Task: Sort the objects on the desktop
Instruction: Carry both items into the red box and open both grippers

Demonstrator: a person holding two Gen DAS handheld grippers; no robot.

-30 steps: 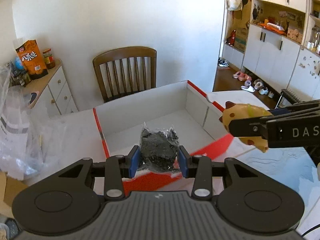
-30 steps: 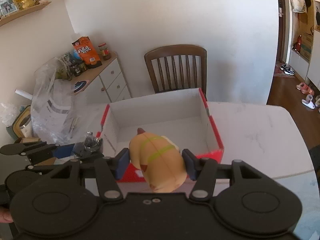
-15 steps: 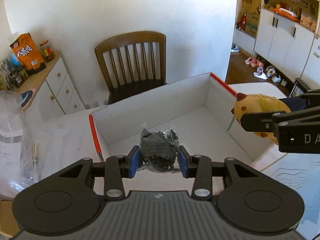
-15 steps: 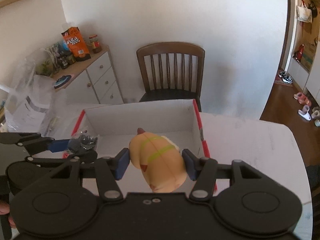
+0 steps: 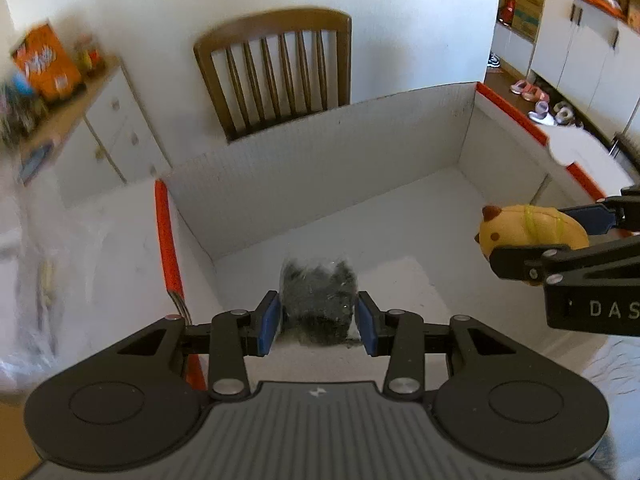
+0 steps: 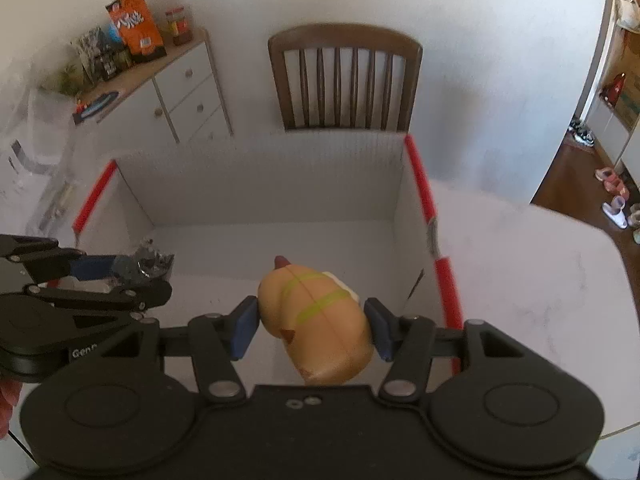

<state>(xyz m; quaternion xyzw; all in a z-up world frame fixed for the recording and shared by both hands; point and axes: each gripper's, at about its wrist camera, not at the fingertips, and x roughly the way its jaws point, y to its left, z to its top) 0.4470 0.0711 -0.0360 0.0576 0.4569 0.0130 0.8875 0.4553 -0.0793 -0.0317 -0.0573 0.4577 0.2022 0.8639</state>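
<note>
Black bundle [image 5: 318, 298] clamped in left gripper [image 5: 318, 322], yellow toy [image 6: 316, 320] clamped in right gripper [image 6: 312, 326]; both held above box [image 5: 320, 168] floor, directly below

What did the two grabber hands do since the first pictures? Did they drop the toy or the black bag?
Both went forward and down over the box, which looks bigger and closer. The left gripper now holds the black bag above the box floor, and the right gripper holds the yellow toy inside the walls. Nothing was dropped: both grips stayed shut. The box and chair did not move.
</note>
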